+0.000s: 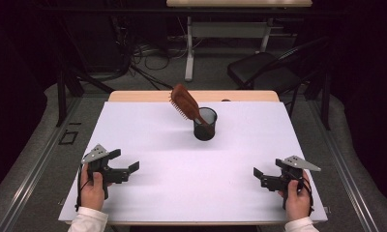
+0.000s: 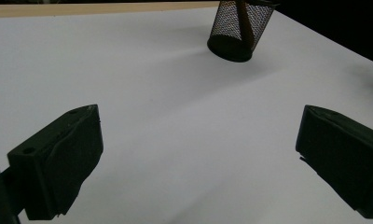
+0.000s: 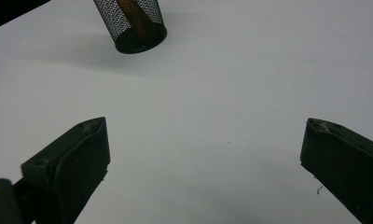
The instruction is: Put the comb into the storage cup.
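Hairbrush [image 1: 184,103] is standing handle-down in the mesh cup [image 1: 204,124], leaning left, its bristled head sticking out above the rim. Cup is sitting on the white table [image 1: 148,145], toward its far edge. Left gripper [image 1: 124,166] is hovering near and left of the cup, jaws spread wide, holding nothing. Right gripper [image 1: 265,177] is hovering near and right of the cup, jaws likewise spread and empty.

No text, label, brand, number or sign can be read anywhere in these views: not on the bench [image 1: 148,145], the mesh cup [image 1: 204,124], the hairbrush [image 1: 184,102], or either tongs.
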